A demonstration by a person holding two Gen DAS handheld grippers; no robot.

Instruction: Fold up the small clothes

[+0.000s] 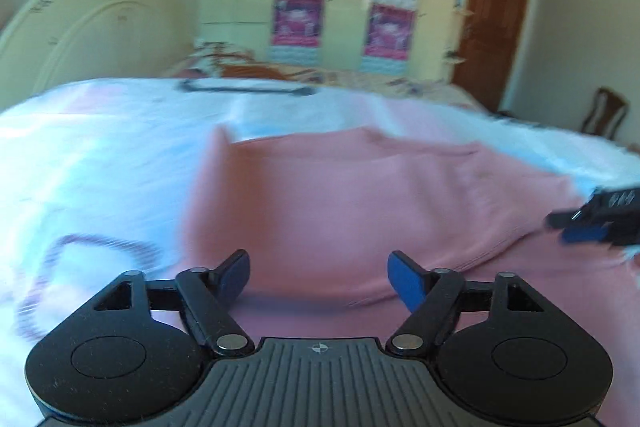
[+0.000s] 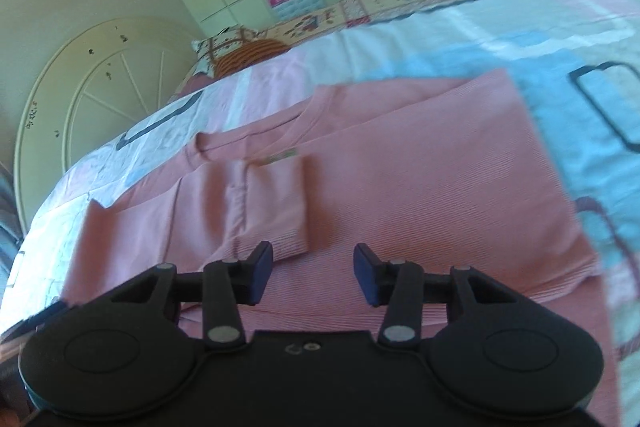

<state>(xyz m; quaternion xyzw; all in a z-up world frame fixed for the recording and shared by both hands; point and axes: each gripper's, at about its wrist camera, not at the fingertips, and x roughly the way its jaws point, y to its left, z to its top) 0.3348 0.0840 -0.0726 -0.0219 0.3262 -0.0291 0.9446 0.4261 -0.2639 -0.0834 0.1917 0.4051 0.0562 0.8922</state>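
Pink ribbed knit shirt (image 2: pixel 400 187) lies flat on the patterned bedsheet (image 2: pixel 560 39), 1 short sleeve (image 2: pixel 276 203) folded inward over the body. Left gripper (image 1: pixel 319 279) spread, nothing between its blue pads. Right gripper (image 2: pixel 314 273) spread too, empty, above the soft fabric.

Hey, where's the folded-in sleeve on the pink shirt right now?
In the right wrist view the sleeve lies flat across the pink shirt, left of centre, below the collar and just ahead of the right gripper.
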